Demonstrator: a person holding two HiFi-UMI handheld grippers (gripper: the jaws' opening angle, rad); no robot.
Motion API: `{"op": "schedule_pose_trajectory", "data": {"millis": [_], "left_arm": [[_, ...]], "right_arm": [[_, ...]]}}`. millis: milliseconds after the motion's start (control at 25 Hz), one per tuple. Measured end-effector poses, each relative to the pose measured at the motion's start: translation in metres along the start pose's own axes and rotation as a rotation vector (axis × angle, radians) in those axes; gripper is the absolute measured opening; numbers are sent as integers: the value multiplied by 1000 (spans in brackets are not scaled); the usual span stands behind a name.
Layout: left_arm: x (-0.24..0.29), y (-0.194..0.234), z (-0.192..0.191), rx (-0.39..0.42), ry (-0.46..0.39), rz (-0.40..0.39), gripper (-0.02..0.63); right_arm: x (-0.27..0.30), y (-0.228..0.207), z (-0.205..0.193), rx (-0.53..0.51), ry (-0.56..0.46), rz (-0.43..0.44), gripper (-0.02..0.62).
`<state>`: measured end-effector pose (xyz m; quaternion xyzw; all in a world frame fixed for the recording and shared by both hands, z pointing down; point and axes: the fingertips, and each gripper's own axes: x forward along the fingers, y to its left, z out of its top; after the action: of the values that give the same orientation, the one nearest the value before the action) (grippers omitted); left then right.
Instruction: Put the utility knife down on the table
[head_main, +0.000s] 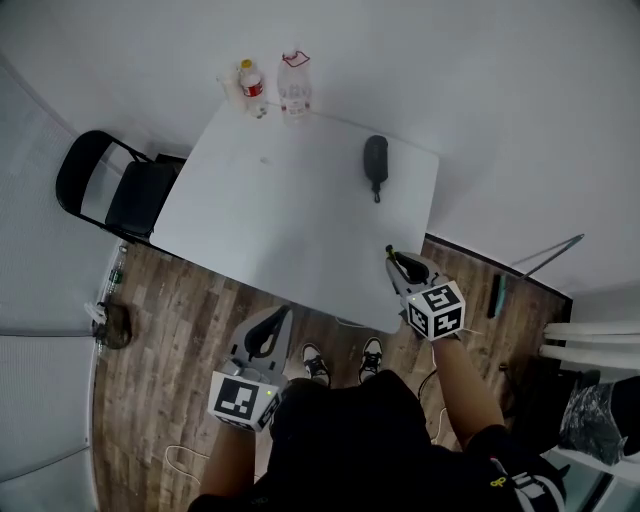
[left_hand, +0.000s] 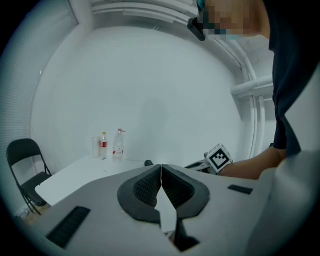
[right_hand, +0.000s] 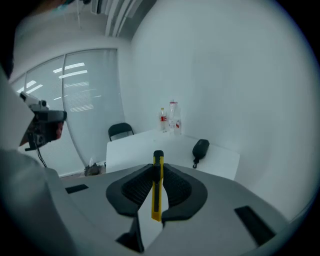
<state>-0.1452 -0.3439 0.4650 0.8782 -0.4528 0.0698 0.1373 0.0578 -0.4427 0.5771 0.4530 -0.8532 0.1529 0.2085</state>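
A yellow and black utility knife (right_hand: 157, 187) is clamped upright between the pads of my right gripper (right_hand: 158, 172), its black tip poking above them. In the head view the right gripper (head_main: 396, 262) hovers at the near right edge of the white table (head_main: 290, 215), the knife (head_main: 390, 254) a thin dark sliver at its tip. My left gripper (head_main: 283, 318) hangs lower left, off the table over the wooden floor. Its jaws (left_hand: 161, 172) are pressed together with nothing between them.
A black pouch with a cord (head_main: 375, 160) lies on the table's far right. Two plastic bottles (head_main: 272, 86) and a cup stand at the far edge. A black folding chair (head_main: 115, 185) stands left of the table. Dark items (head_main: 110, 320) lie on the floor at left.
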Motion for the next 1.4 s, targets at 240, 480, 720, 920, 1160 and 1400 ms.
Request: {"op": "schedule_pose_trajectory", "data": {"millis": [240, 480, 720, 920, 1160, 1400], "left_arm": [[2, -5, -1, -4, 3, 65, 23], [5, -5, -6, -33, 36, 125, 23], [13, -7, -6, -41, 30, 138, 23], [8, -9, -7, -32, 42, 144, 23], [-2, -11, -7, -30, 63, 141, 23], [-9, -13, 1, -24, 45, 116, 23]], "right_arm": [[53, -15, -54, -36, 186, 49, 75], [92, -26, -97, -23, 348, 70, 75], [109, -26, -128, -44, 449, 96, 75], [113, -23, -144, -76, 487, 93, 75], [115, -18, -149, -118, 509, 87, 77], [103, -14, -131, -96, 425, 81, 115]]}}
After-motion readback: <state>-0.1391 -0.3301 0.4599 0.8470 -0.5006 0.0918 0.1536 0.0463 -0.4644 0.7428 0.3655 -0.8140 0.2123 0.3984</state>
